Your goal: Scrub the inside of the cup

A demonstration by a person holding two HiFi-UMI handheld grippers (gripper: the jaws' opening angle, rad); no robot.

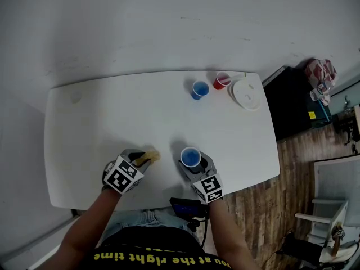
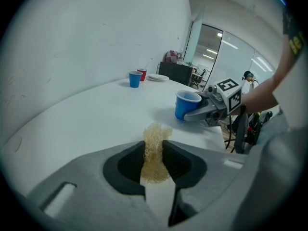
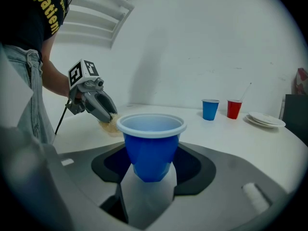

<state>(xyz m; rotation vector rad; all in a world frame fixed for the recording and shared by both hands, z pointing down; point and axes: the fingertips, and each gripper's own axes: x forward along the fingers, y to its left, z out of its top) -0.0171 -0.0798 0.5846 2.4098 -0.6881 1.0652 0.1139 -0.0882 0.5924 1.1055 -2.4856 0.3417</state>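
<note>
In the lower middle of the head view, the right gripper's [image 1: 193,165] jaws clamp the lower body of an upright blue cup [image 1: 190,157] on the white table [image 1: 112,117]. Just left of it and apart from it, the left gripper [image 1: 143,161] pinches a yellowish mesh scrubber [image 1: 152,156] between its jaws. A second blue cup [image 1: 199,89], a red cup [image 1: 221,81] and stacked white plates [image 1: 247,94] sit at the table's far upper right.

The scrubber [image 2: 155,150] in the left gripper [image 2: 155,144] is rough and stringy, like dry tan fibre. The cup [image 3: 149,146] in the right gripper [image 3: 150,154] looks like smooth, slightly shiny blue plastic. Both grippers look like dull grey plastic with black insides. Under them the table [image 1: 112,128] is smooth, white and matt.
</note>
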